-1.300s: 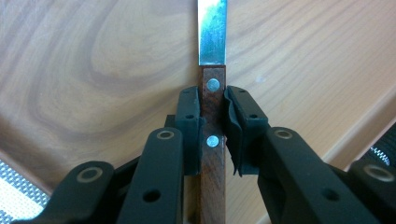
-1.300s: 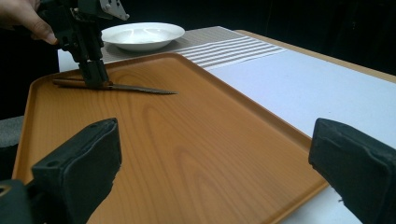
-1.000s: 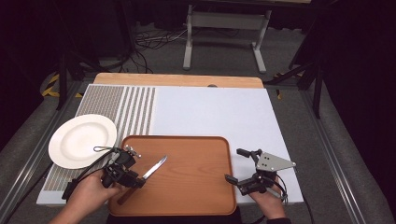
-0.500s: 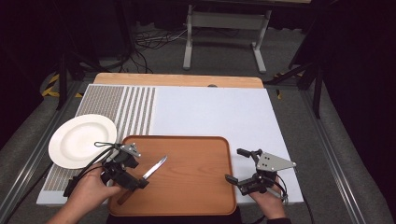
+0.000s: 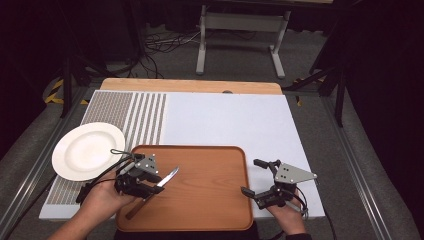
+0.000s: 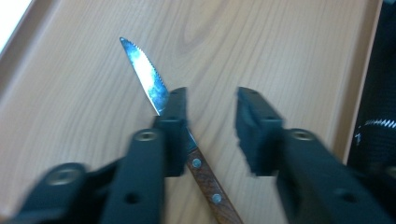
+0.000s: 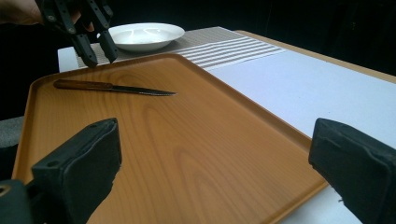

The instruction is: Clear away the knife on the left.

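Left gripper (image 5: 148, 181) risen off knife (image 7: 113, 87) (fingers spread), right gripper (image 5: 253, 176) spread, plate (image 5: 88, 150) beside tray (image 5: 210, 200)

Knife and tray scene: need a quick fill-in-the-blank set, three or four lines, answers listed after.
1. The knife lies flat on the wooden ____.
2. The left tool is ____, its jaws apart above the knife.
3. The white plate sits to the ____ of the tray in the high view.
4. The knife's blade edge is ____, as the left gripper view shows.

Missing words: tray; open; left; serrated
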`<state>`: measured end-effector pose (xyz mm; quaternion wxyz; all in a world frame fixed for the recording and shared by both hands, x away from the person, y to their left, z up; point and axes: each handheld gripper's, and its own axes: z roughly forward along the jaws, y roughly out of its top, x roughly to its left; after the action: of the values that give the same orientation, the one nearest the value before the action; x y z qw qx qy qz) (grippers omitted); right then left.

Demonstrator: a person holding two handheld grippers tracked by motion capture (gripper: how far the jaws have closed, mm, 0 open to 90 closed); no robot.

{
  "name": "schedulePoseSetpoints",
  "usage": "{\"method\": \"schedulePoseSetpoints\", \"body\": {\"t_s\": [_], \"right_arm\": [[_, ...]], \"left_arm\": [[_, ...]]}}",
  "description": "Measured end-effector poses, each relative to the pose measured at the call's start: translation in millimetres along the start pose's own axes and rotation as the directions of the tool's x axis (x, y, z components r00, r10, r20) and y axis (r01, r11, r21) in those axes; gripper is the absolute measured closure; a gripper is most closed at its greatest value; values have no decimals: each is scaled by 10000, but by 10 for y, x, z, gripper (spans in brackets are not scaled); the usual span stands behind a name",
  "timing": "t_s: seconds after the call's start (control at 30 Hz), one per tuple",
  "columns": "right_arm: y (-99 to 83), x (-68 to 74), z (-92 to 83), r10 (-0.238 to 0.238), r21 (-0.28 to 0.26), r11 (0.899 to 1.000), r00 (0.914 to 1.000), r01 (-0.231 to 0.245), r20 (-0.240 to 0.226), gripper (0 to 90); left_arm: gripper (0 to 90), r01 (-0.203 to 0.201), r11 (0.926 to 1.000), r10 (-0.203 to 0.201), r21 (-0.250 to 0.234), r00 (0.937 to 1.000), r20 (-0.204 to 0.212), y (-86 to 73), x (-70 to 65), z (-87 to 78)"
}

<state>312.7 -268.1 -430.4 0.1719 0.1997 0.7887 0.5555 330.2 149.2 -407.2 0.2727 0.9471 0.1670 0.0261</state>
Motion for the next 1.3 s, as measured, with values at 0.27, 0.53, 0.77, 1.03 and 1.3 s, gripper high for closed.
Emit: {"method": "schedulePoseSetpoints", "body": {"t_s": [0.27,0.53,0.77,1.03,1.3], "right_arm": [[-2,-4,-2,35,-18,10000,10000,-35,-7,32],[-3,-5,-2,30,-15,10000,10000,-30,-16,32],[-3,-4,0,22,10,10000,10000,-22,-16,32],[-4,-6,-4,7,19,10000,10000,-7,-6,32],[-6,-10,-5,-1,35,10000,10000,1,-4,32]], "left_arm": [[900,-927,9942,919,546,9956,171,78,13,43],[900,-1642,9761,1598,1424,9863,422,110,23,158],[900,-2004,9615,1886,1881,9789,789,127,69,243],[900,-2207,9507,1979,2180,9726,1218,138,93,349],[900,-2413,9379,2044,2492,9649,1650,135,101,435]]}}
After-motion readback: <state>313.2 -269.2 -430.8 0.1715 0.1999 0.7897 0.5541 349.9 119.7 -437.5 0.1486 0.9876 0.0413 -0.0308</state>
